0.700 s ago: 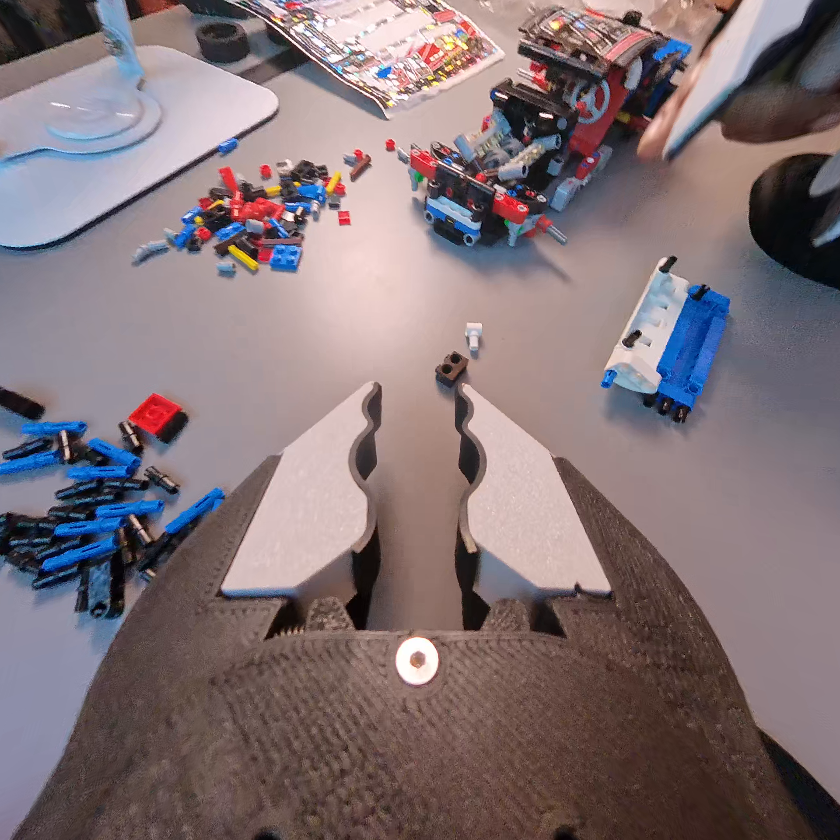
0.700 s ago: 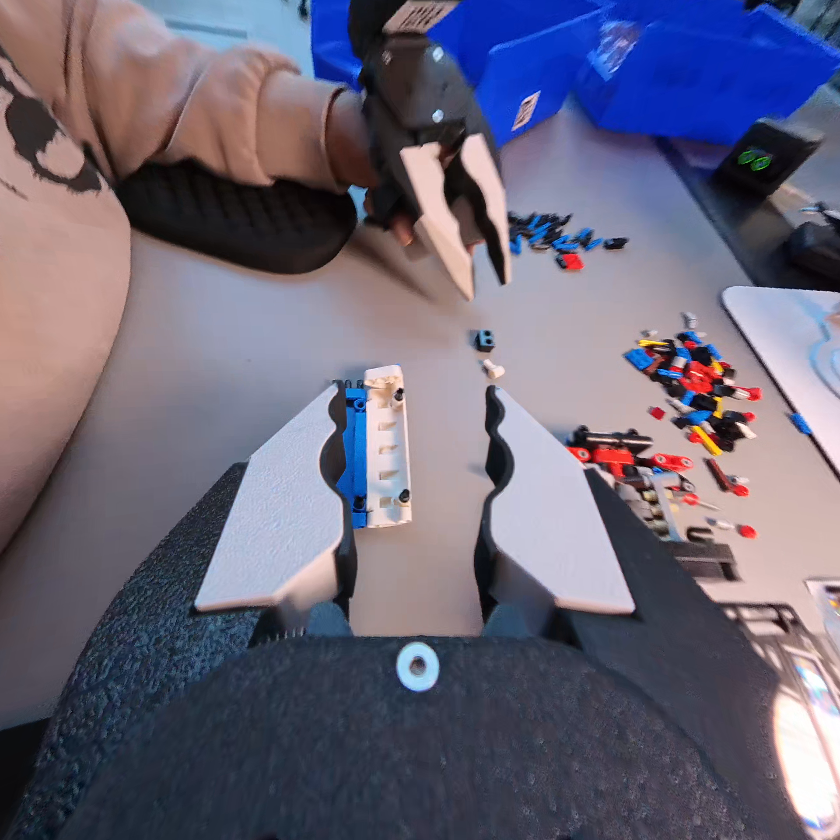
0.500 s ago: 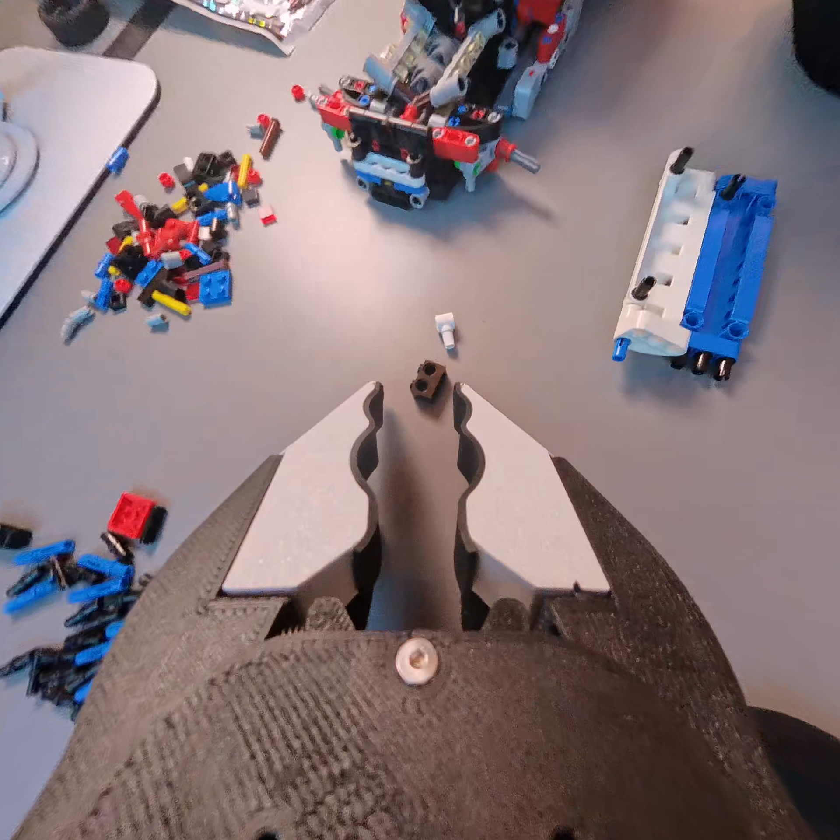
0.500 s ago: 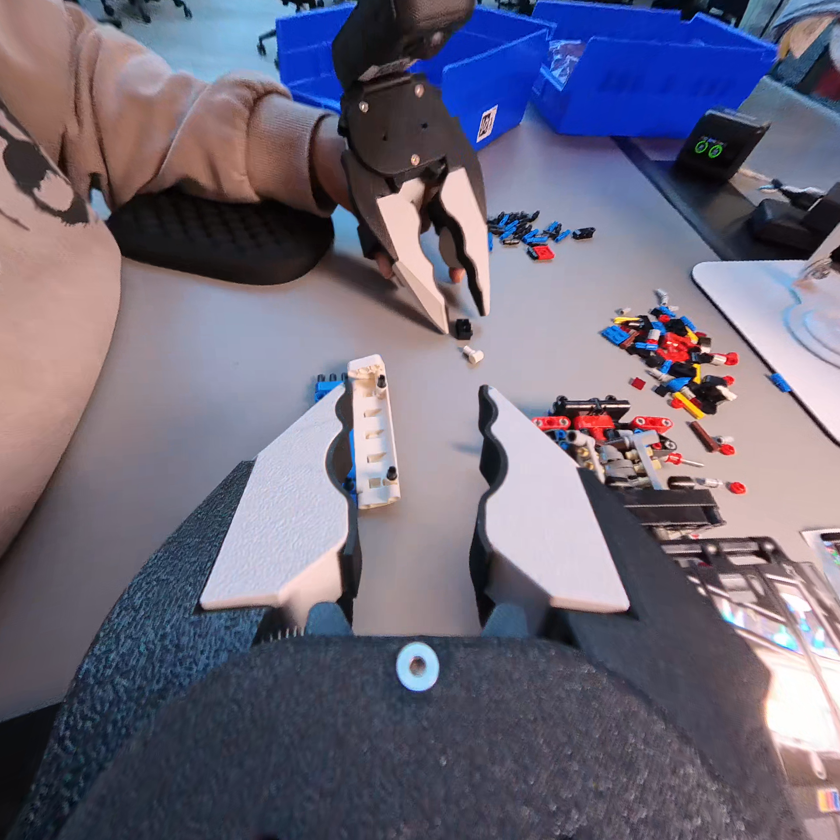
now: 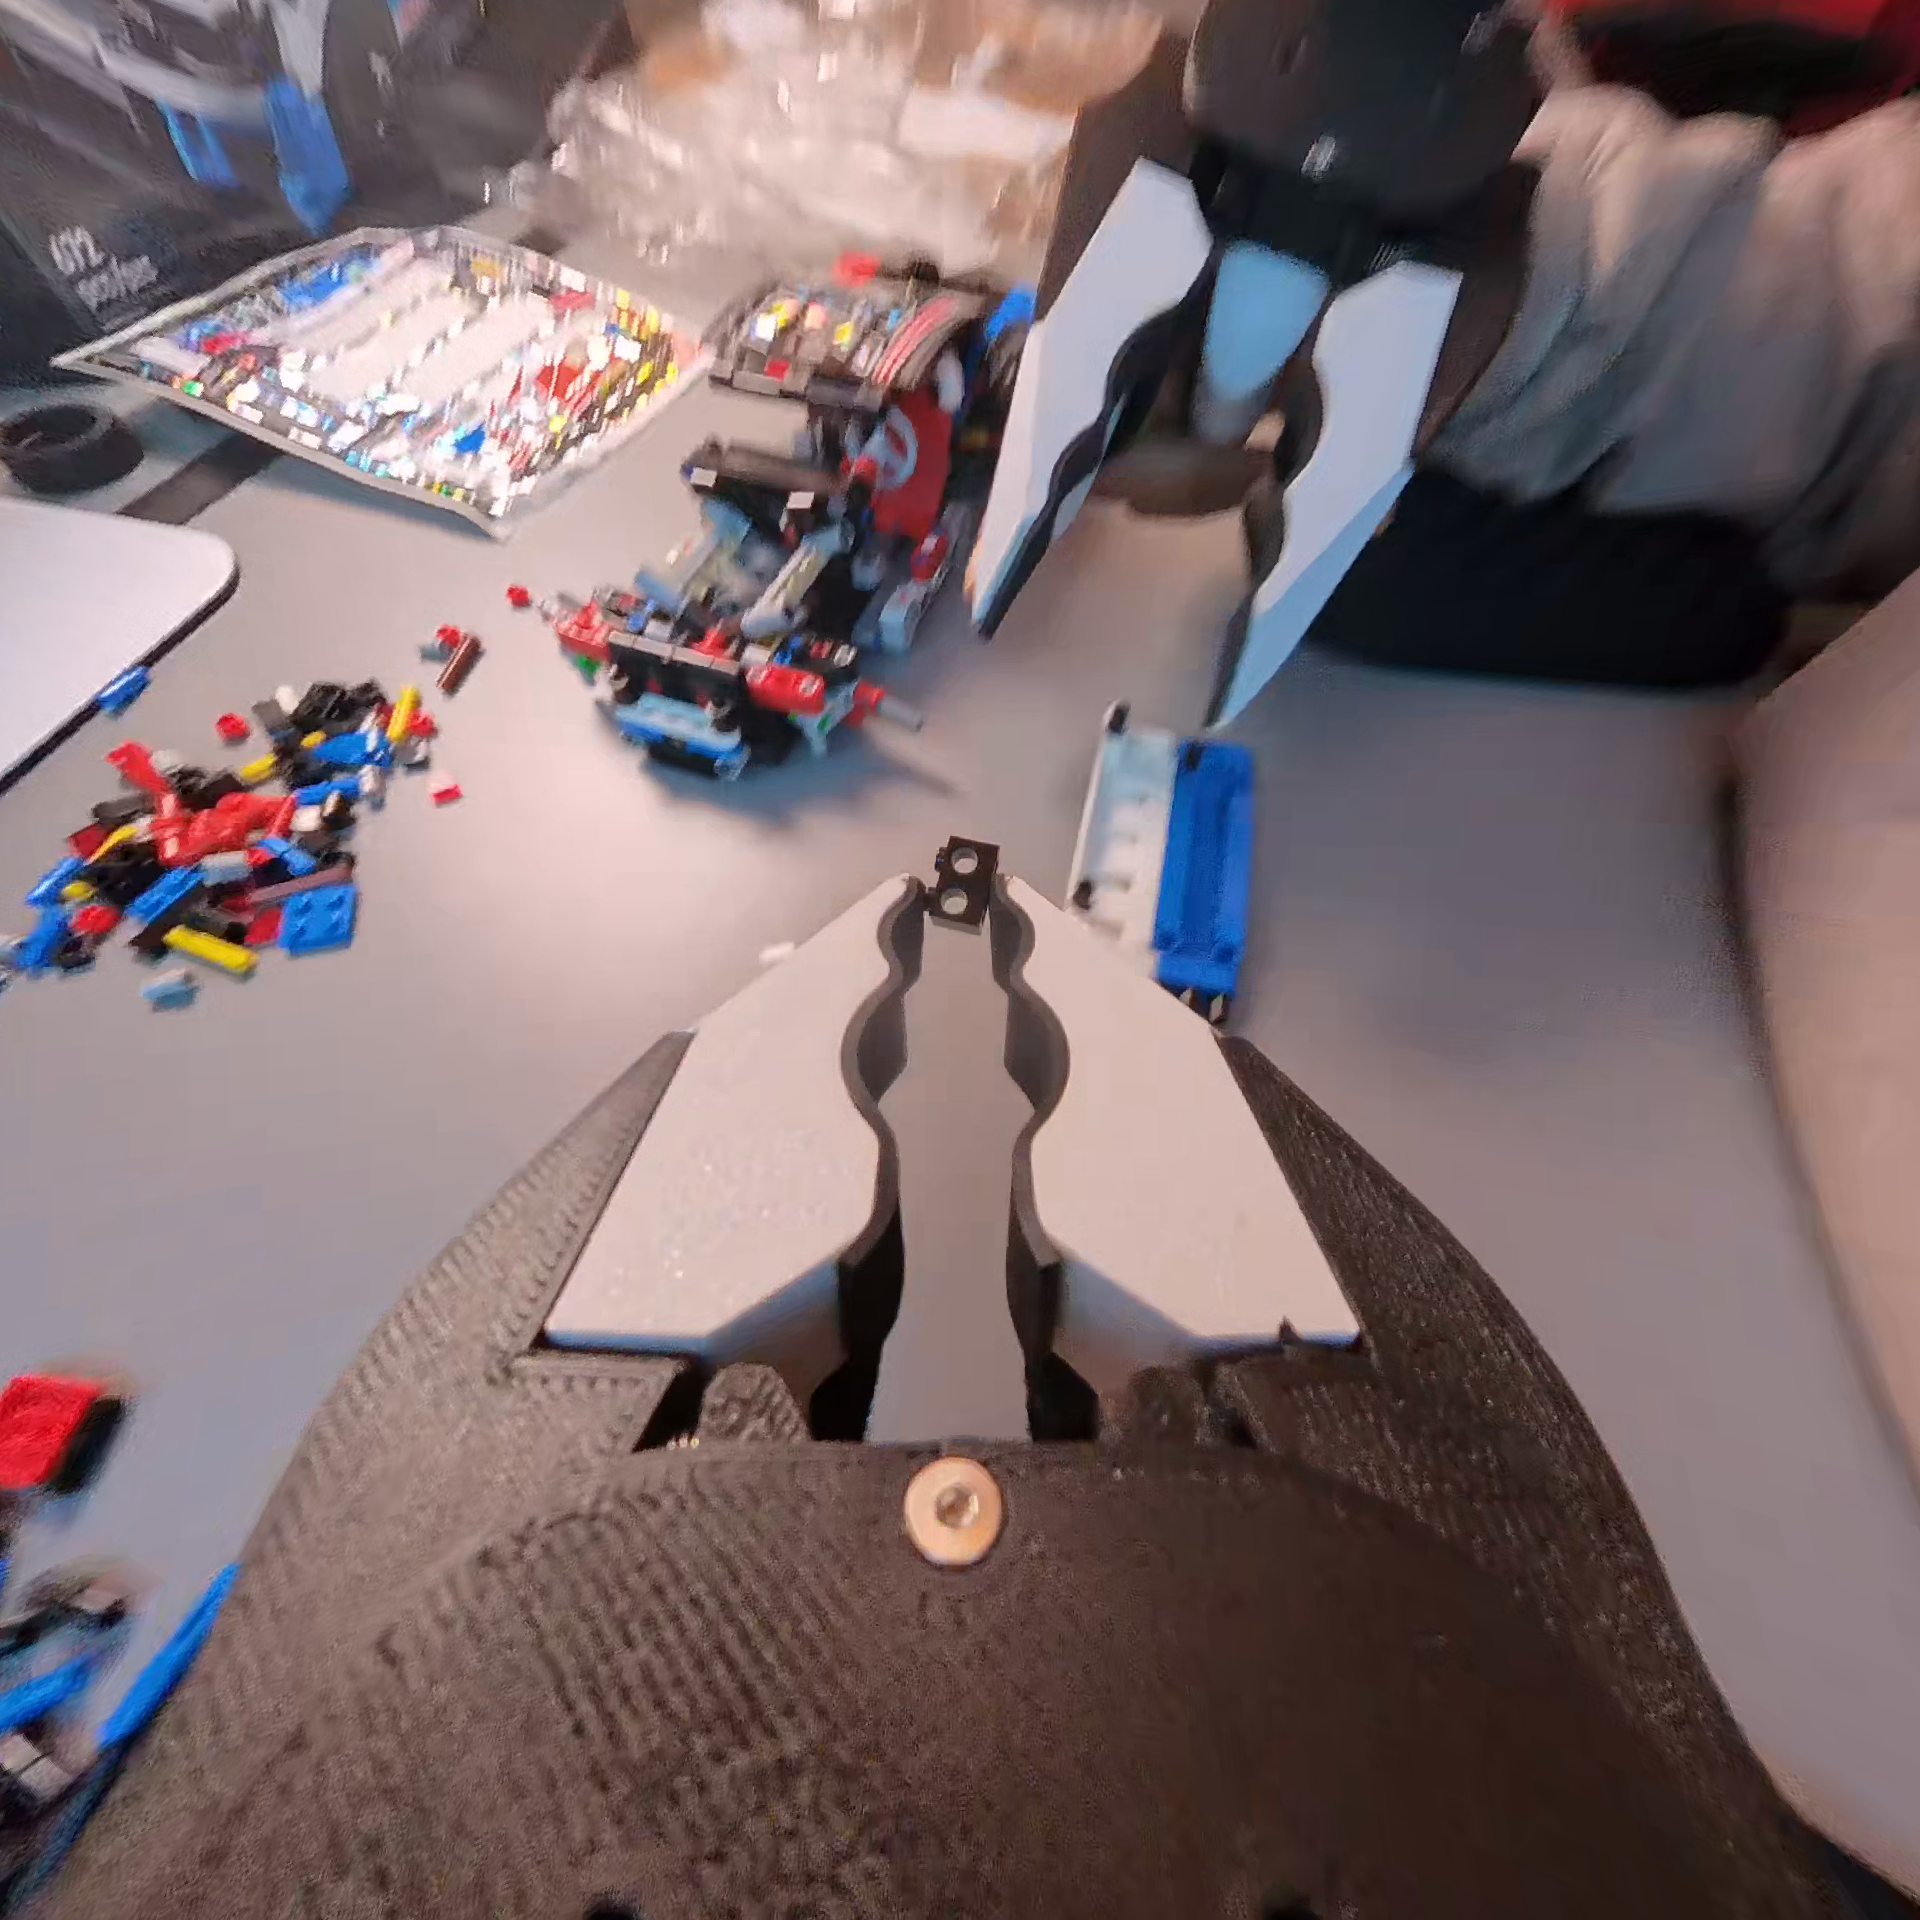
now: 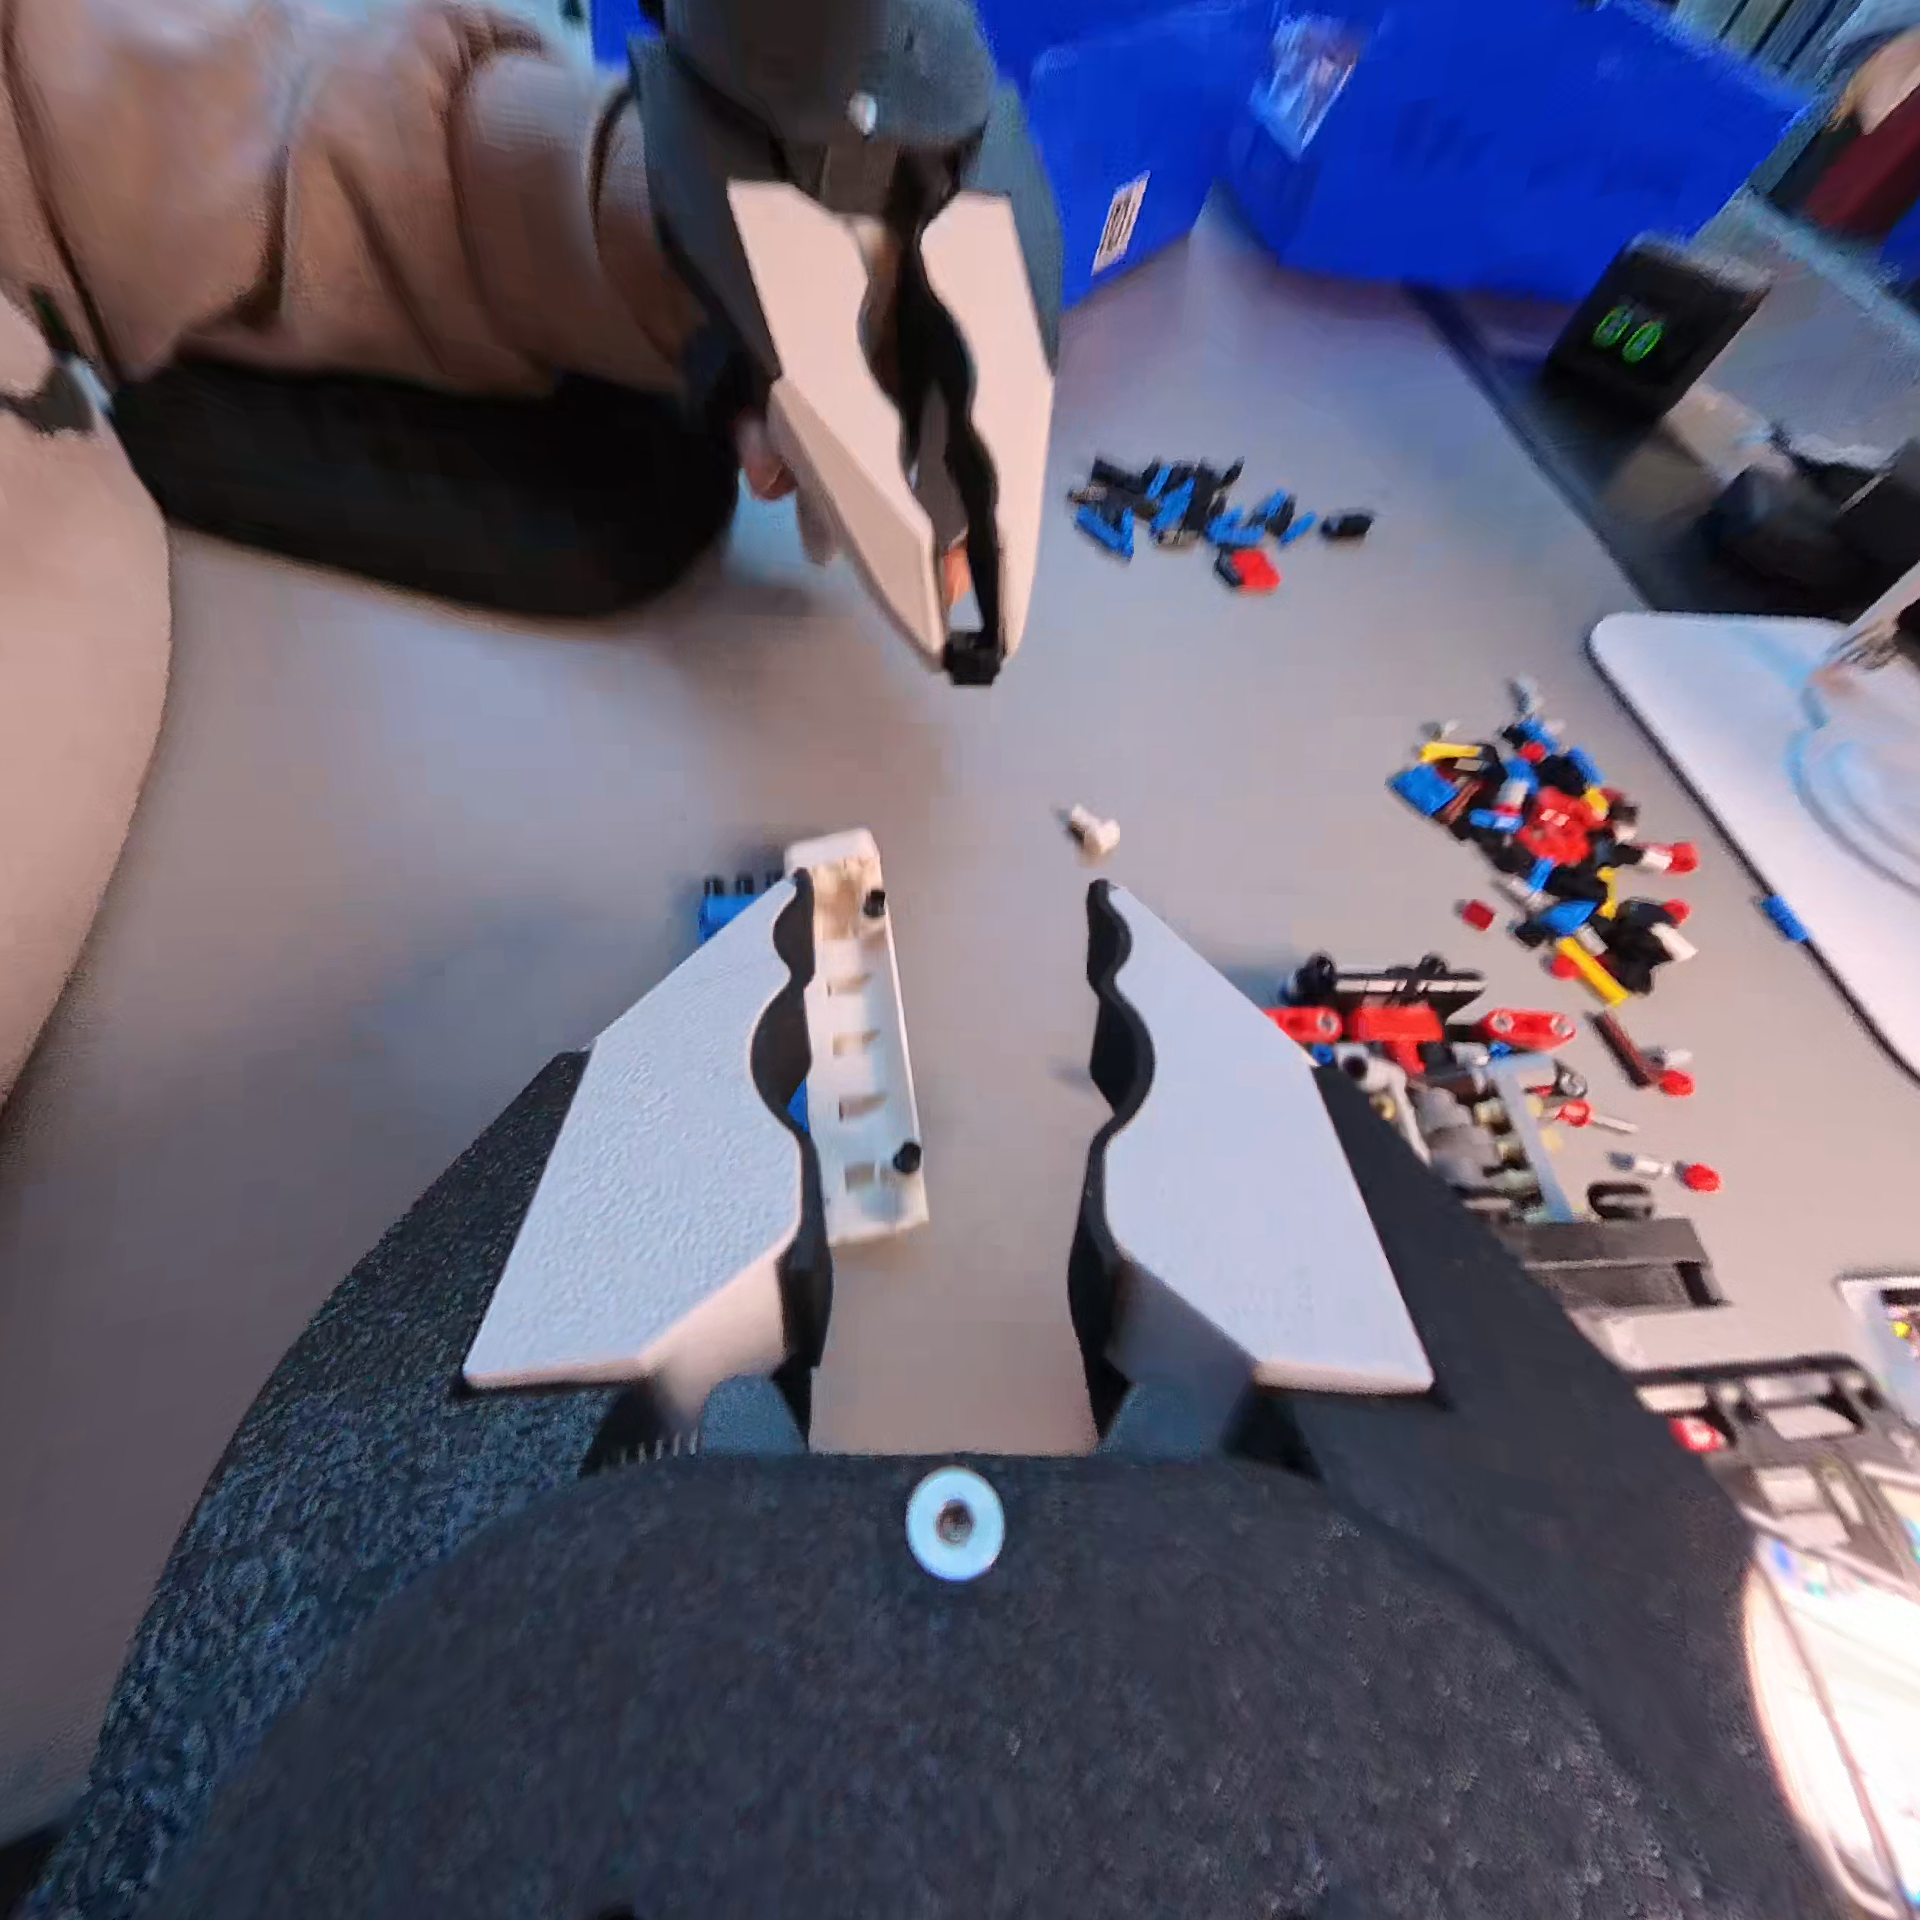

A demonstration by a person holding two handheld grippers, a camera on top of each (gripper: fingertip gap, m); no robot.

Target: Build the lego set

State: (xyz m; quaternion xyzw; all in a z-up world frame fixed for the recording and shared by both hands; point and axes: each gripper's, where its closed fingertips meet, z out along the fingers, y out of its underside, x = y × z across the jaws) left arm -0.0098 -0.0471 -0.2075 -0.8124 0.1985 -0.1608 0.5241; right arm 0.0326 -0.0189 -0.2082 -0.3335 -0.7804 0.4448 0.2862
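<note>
My left gripper is shut on a small black lego piece and holds it above the grey table; it also shows in the right wrist view with the piece at its tips. My right gripper is open and empty above the white and blue panel assembly, which lies by its left finger. In the left wrist view the right gripper hangs open above that panel. The half-built red and black car stands behind. A small white pin lies on the table.
A pile of mixed loose pieces lies at the left, blue and black pins farther off. A sticker sheet, a black tyre and a white pad are at the back left. Blue bins stand behind; a person's sleeve is close. Spacing between my two grippers at the tips: around 6 cm. The left tips stand about 6 cm off the small white pin.
My left gripper has closed on the black piece and lifted it off the table, tilting up. The right gripper has stayed open over the panel.
</note>
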